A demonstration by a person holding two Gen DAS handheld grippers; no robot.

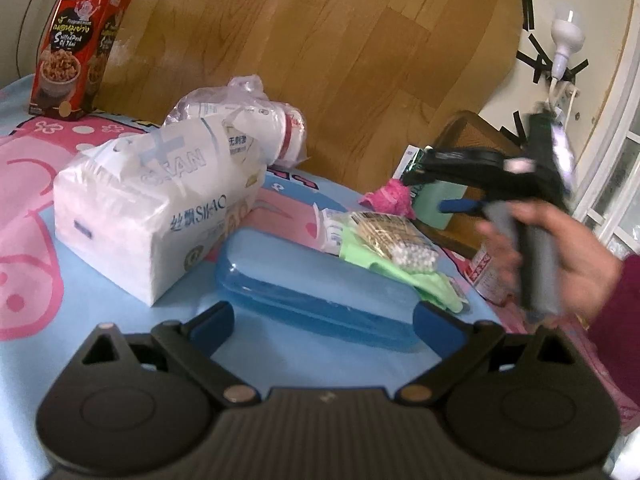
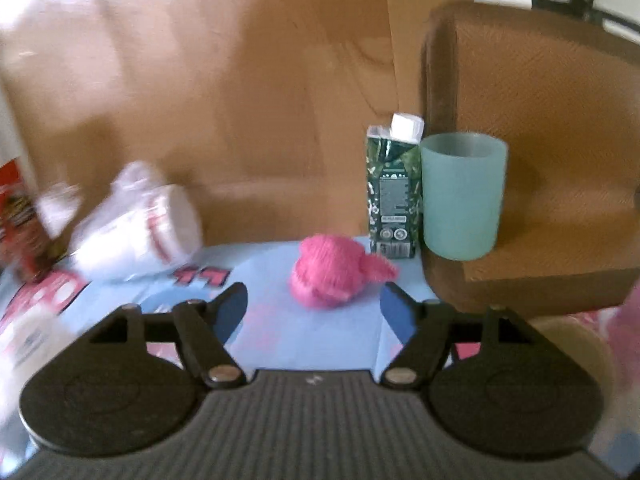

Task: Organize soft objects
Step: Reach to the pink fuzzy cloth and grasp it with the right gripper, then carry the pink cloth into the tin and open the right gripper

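Observation:
A pink knitted soft object lies on the blue cartoon tablecloth, just ahead of my right gripper, which is open and empty. It also shows in the left wrist view, below the right gripper held in a hand. My left gripper is open and empty, just in front of a blue plastic case. A white tissue pack lies to its left, and a bagged white roll lies behind it. A green cloth with cotton swabs lies right of the case.
A green cup and a dark green carton stand by a brown box. A red snack box stands at the back left. A wooden board leans behind the table. A small can stands at the right.

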